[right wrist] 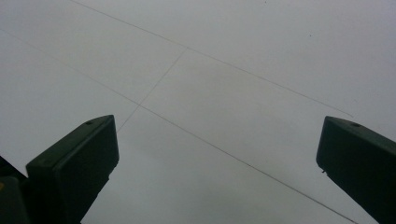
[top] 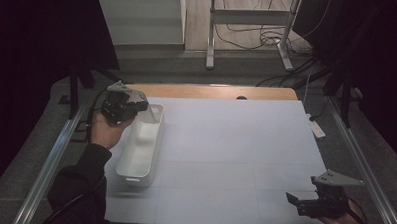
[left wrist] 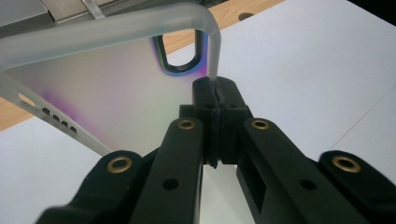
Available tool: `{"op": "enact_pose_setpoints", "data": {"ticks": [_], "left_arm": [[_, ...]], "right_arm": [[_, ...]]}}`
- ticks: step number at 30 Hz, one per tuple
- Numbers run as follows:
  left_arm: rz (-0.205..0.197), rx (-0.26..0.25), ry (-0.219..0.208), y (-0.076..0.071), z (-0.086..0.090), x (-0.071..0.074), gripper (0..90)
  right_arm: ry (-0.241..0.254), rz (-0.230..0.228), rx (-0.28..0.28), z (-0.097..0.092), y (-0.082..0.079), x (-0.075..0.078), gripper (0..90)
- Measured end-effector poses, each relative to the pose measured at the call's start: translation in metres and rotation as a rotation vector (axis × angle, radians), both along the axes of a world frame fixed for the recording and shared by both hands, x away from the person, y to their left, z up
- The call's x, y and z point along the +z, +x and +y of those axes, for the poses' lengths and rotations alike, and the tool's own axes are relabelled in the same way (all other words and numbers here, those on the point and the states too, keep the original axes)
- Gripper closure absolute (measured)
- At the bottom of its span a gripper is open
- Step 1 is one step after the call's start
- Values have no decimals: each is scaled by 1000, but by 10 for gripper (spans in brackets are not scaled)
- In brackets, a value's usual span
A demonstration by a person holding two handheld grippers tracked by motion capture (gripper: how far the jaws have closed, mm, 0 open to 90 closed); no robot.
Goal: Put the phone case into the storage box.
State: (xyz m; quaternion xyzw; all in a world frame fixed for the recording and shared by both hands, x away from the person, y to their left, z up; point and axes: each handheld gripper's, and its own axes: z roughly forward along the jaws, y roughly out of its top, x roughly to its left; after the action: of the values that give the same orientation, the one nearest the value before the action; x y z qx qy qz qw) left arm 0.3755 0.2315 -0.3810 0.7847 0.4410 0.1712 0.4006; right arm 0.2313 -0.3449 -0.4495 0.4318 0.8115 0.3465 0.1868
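Observation:
A clear, frosted phone case (left wrist: 107, 93) with a dark-rimmed camera cutout hangs from my left gripper (left wrist: 215, 91), whose jaws are shut on the case's edge. From above, the left gripper (top: 142, 106) holds the case (top: 149, 117) over the far end of a white oblong bin (top: 158, 140) at the table's left side. The bin's inside looks bare where it shows. My right gripper (top: 294, 201) hovers low at the near right corner of the table. In its own view the right gripper (right wrist: 215, 163) stands open, jaws wide apart, with white table between them.
A white sheet (top: 235, 143) covers the table, with a strip of bare wood (top: 212, 91) along the far edge. Metal rails (top: 49, 162) run along both sides. A white power strip (top: 316, 127) lies off the right edge. Frame legs and cables stand beyond the table.

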Motion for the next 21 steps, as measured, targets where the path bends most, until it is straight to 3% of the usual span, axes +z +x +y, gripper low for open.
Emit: {"op": "enact_pose_setpoints", "data": {"ticks": [21], "left_arm": [[48,33,24,24,-10,-14,886]], "right_arm": [[-5,9,3,0,0,0,0]]}}
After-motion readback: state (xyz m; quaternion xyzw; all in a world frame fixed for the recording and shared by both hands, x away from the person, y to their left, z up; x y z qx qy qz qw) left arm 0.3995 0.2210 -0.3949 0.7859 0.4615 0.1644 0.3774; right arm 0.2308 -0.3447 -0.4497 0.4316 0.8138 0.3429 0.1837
